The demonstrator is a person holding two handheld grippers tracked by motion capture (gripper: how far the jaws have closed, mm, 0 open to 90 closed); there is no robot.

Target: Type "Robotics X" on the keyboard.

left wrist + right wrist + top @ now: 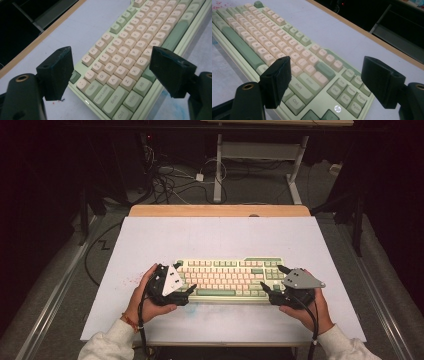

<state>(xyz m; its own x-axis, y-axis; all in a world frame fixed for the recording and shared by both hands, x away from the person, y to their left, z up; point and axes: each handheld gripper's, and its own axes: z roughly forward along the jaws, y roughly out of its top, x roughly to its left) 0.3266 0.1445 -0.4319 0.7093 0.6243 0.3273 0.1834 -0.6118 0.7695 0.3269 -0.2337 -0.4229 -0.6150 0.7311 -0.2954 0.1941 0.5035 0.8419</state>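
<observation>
Two tongs, one at each short end of the keyboard (229, 279), both spread wide and gripping nothing. Left tongs (184, 279) sit at lower left of centre in the high view, jaws straddling the keyboard's left end. In the left gripper view the far jaw stands over the bare surface (95, 22) just outside the Esc corner; the near jaw hangs over the front edge by the Alt key. No contact that I can make out. Right tongs (272, 282) mirror this at lower right of centre. In the right gripper view one jaw is above the Shift and Ctrl keys at the front, the other beyond the back right corner, past the PgUp column. Whether either jaw touches the case cannot be told.

Keyboard: pale green case, cream and green keys, lying flat and square to the front edge of the white surface, low in the middle of the high view. A hand (145, 295) holds each gripper body from below frame.

Step judged in hand: lining up for a two-sided grasp of the keyboard, closing not yet begun.

Next move, as I read it: lower each pair until the jaws bracket the case's front and back edges rather than the keycaps, then close both together. Uneven closing would likely skew or slide the board.
</observation>
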